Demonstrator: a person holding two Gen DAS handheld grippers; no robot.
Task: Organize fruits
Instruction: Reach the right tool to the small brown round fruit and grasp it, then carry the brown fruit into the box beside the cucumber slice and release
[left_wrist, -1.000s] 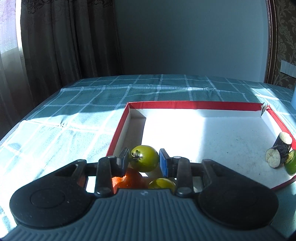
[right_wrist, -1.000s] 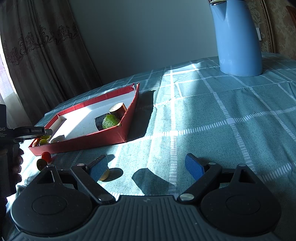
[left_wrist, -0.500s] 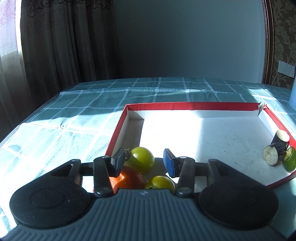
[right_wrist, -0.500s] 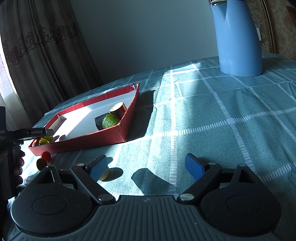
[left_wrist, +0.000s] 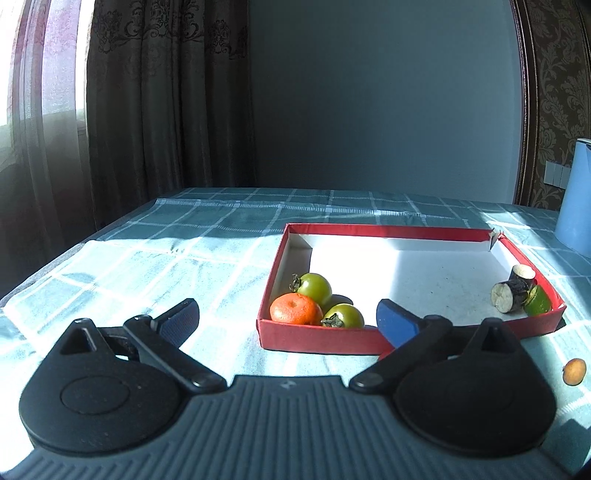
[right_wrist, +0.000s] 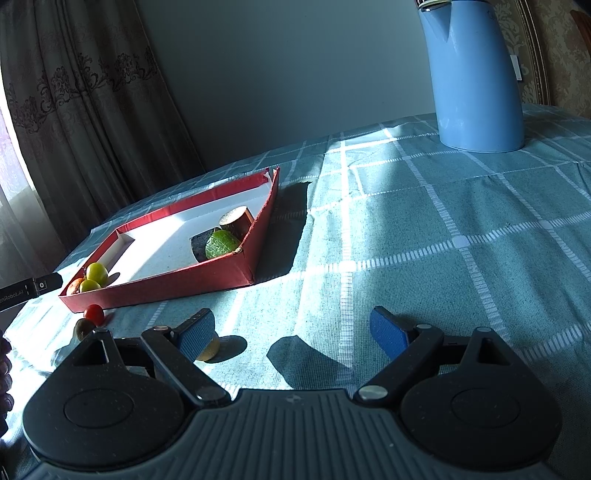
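A teal checked tablecloth (left_wrist: 184, 258) covered the table across both views. One light-blue jug (right_wrist: 476, 74) stood at the upper right of the right wrist frame, well apart from the one red shallow box (left_wrist: 317, 338) with a white floor, which sat at centre right of the left wrist frame. The left gripper (left_wrist: 288, 321) filled the bottom of its frame; its jaws had just been opening and stood wide with nothing between the pads, in front of the box's near wall. The right gripper (right_wrist: 291, 328) at the bottom of its own frame also stood wide apart and held nothing. In the box's near left corner lay three fruits touching: one orange tangerine (left_wrist: 295, 309) and two green persimmon-like fruits (left_wrist: 315, 287). In the right corner lay two dark cut stem pieces (left_wrist: 511, 291) beside one green lime wedge (left_wrist: 540, 302). Outside the box on the cloth were one red cherry tomato (right_wrist: 94, 313), one dark olive-coloured fruit (right_wrist: 83, 328), and one small yellow-tan fruit (right_wrist: 208, 349) just beside the right gripper's left pad
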